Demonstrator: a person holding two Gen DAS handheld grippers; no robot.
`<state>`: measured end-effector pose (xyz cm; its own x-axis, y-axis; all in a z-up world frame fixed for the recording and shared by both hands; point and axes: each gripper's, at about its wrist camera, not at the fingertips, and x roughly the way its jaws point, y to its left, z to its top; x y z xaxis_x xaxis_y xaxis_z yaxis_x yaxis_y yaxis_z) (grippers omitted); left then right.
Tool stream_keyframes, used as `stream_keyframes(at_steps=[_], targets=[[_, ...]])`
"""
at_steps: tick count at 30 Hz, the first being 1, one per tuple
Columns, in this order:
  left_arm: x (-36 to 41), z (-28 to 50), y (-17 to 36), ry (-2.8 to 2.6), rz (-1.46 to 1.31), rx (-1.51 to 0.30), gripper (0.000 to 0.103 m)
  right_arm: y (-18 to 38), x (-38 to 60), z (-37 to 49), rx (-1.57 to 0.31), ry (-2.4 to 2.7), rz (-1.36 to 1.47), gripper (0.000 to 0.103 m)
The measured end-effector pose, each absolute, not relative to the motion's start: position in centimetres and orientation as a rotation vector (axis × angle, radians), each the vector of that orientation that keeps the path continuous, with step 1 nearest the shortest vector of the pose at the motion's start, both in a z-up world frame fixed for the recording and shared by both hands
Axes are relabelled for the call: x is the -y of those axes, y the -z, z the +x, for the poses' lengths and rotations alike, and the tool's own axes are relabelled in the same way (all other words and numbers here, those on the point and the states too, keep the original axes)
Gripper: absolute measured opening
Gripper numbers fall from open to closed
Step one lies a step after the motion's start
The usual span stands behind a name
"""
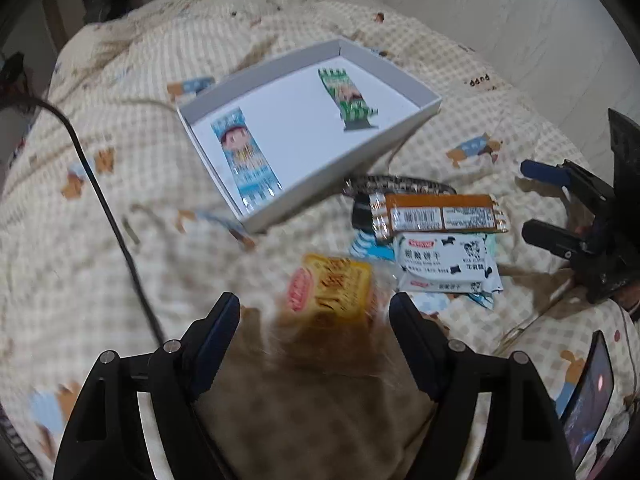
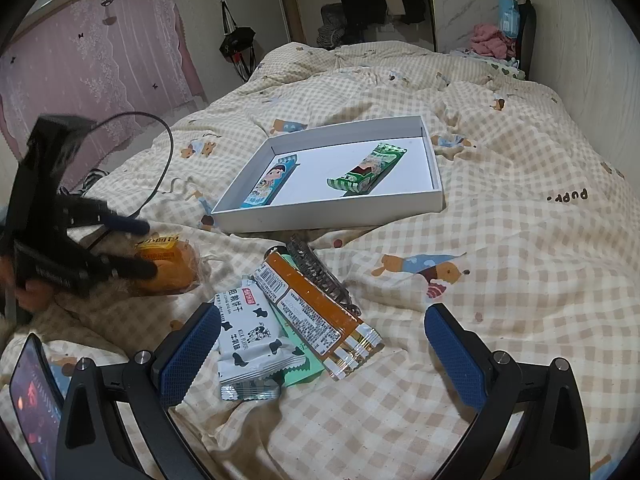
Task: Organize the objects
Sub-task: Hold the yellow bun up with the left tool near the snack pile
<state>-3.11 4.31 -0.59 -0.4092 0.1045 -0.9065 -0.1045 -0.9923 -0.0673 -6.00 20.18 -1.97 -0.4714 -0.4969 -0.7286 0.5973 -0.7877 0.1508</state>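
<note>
**Left tongs spread around the yellow bun packet, right tongs wide above the snack pile**

Your left tongs (image 1: pixel 314 312) stand spread on either side of the yellow bun packet (image 1: pixel 330 288), which lies on the checked bedspread (image 1: pixel 120 120); the pads do not press it. From the right wrist view the same packet (image 2: pixel 168 266) sits between the two dark fingers, near the bed's left side.

Your right tongs (image 2: pixel 322 344) are spread wide with nothing pinched. Below them lies a small pile: the white cow-print biscuit packet (image 2: pixel 250 334) on top of a mint-green packet (image 2: pixel 304 368), with the orange bar (image 2: pixel 316 312) just beside, partly overlapping them. A dark hair clip (image 2: pixel 316 268) lies under the orange bar's far edge.

Further up the bed sits the white shallow box (image 2: pixel 332 210). Inside it lie the blue cartoon bar (image 2: pixel 270 186) on the left and the green bar (image 2: pixel 368 168) on the right, well apart.

A phone (image 2: pixel 34 396) with a lit screen lies at the lower left, and a black cable (image 2: pixel 168 152) curves across the bedspread.
</note>
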Motion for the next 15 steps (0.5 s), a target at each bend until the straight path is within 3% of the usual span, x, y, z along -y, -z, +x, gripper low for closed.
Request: stream_keyframes(at_steps=[8,9,10,15], targets=[[-4.9,-6.4,2.9,-2.347,-1.730,-0.046,0.082,2.1,-20.1,-6.1,-0.161,2.241,1.068,0.102],[-5.2,-6.5,3.7,-2.290,-1.774,-0.064,0.078,2.1,-20.1,-6.1,-0.159,2.239,1.071,0.102],[-5.5,-6.5,4.4,-2.243,-1.812,-0.077,0.060,2.1,-20.1,-6.2,-0.158,2.237,1.074,0.102],[-5.6,-5.7,3.0,-2.312,-1.768,-0.029,0.059,2.1,-20.2,-6.3,-0.155,2.235,1.072,0.102]])
